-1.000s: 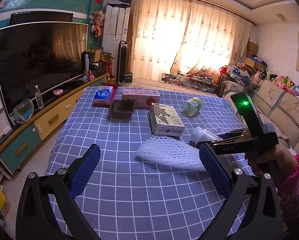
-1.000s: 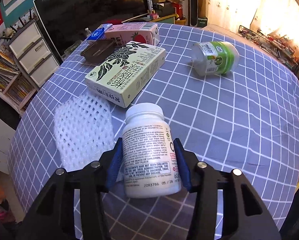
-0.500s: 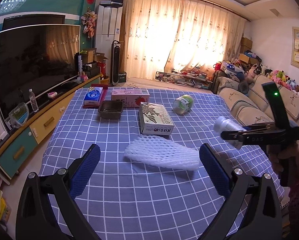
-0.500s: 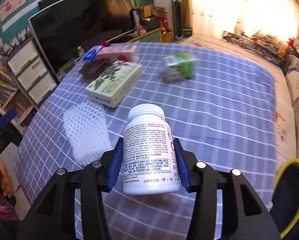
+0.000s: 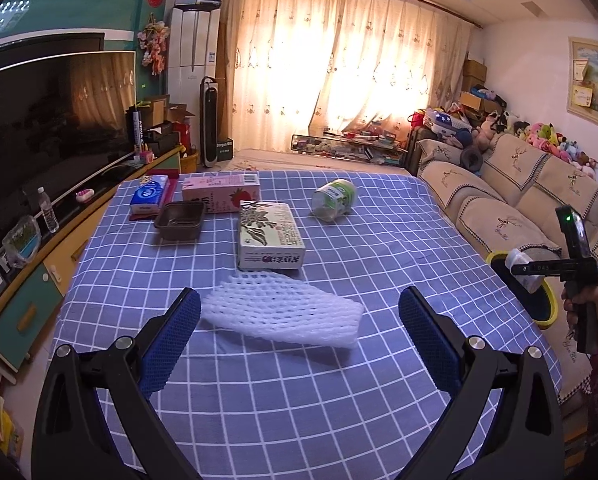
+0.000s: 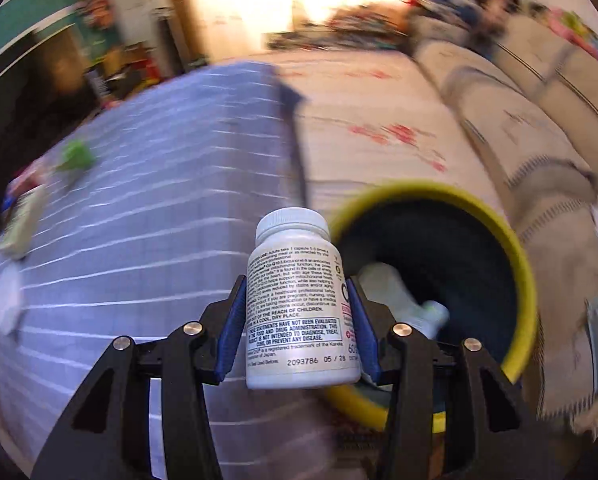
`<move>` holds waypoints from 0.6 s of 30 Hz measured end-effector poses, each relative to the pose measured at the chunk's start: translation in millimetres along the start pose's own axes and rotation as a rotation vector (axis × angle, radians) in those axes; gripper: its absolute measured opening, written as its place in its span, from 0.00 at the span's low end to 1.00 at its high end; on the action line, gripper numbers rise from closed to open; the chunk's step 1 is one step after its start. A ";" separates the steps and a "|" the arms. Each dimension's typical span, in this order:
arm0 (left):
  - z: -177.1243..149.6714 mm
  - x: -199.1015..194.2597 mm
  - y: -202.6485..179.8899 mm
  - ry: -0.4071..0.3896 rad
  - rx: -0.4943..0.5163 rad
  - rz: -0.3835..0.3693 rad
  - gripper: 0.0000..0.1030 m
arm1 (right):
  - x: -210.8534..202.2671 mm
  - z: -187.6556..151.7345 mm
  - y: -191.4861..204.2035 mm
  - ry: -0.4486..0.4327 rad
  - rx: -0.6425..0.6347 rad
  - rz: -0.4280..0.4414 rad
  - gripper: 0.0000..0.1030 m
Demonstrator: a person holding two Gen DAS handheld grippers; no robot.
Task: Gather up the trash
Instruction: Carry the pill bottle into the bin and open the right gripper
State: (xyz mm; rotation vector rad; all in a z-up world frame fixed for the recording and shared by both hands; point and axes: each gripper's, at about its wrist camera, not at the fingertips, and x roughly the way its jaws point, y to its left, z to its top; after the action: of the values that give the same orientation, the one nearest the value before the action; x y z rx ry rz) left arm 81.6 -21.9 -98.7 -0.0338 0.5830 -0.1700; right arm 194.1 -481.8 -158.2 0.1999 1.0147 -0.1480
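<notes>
- The right gripper is clamped on a white pill bottle, blue pads pressing both sides, cap pointing away from the camera.
- Just right of the bottle is a yellow-rimmed bin with a dark inside; pale trash lies in it. The bottle is held at the bin's left rim.
- The bin stands off the right edge of the checked blue tablecloth, near the sofa.
- The left gripper has its jaws wide apart, holding nothing, above the near part of the table.
- Between and just beyond its pads lies a white foam net; farther off are a green-printed box, a pink carton, a dark tray and a green-labelled jar on its side.
</notes>
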 end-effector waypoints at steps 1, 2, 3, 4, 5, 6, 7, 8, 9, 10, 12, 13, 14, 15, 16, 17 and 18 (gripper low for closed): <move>0.6 2.4 -2.9 0.005 0.004 -0.003 0.95 | 7.5 -0.9 -11.6 0.015 0.021 -0.032 0.45; 0.8 3.9 -4.9 0.008 0.009 -0.005 0.95 | 15.8 -2.3 -22.0 0.034 0.039 -0.055 0.45; 1.1 5.7 -7.4 0.010 0.015 -0.006 0.95 | 22.1 -3.2 -30.2 0.047 0.055 -0.066 0.45; 1.6 8.1 -10.9 0.014 0.022 -0.006 0.95 | 28.7 -4.3 -38.9 0.064 0.070 -0.078 0.45; 2.2 10.6 -14.0 0.018 0.028 -0.008 0.95 | 36.5 -5.8 -47.3 0.081 0.084 -0.092 0.45; 3.0 12.3 -15.7 0.021 0.031 -0.010 0.95 | 43.1 -5.7 -52.1 0.093 0.092 -0.102 0.45; 3.3 14.9 -18.7 0.024 0.036 -0.011 0.95 | 48.5 -6.5 -56.6 0.103 0.101 -0.114 0.45; 3.3 16.2 -18.8 0.026 0.038 -0.012 0.95 | 54.7 -7.8 -62.3 0.114 0.109 -0.132 0.46; 3.4 18.5 -20.8 0.030 0.040 -0.014 0.95 | 58.3 -9.9 -66.0 0.119 0.113 -0.143 0.45; 2.9 20.0 -21.3 0.033 0.042 -0.015 0.95 | 62.6 -11.6 -70.5 0.126 0.120 -0.152 0.45; 3.1 23.1 -23.1 0.041 0.045 -0.019 0.95 | 69.5 -13.8 -76.3 0.140 0.133 -0.160 0.44; 2.9 24.8 -24.6 0.044 0.047 -0.020 0.95 | 72.1 -14.8 -78.0 0.143 0.134 -0.169 0.44; 2.5 26.4 -24.8 0.047 0.048 -0.021 0.95 | 74.5 -14.8 -78.7 0.145 0.135 -0.178 0.44; 2.4 28.1 -25.4 0.050 0.050 -0.022 0.95 | 75.7 -14.1 -80.0 0.148 0.137 -0.183 0.44; 2.3 29.4 -25.2 0.052 0.051 -0.022 0.95 | 76.2 -13.6 -81.3 0.147 0.141 -0.183 0.44; 2.0 30.7 -25.3 0.054 0.052 -0.024 0.95 | 75.7 -12.7 -83.0 0.142 0.145 -0.181 0.44; 1.6 31.8 -25.0 0.056 0.054 -0.025 0.95 | 74.0 -12.6 -82.7 0.137 0.145 -0.180 0.44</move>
State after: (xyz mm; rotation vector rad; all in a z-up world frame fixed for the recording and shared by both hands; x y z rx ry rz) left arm 104.8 -52.0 -112.6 0.0163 0.6334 -0.2112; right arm 204.4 -561.5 -235.9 0.2529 1.1594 -0.3768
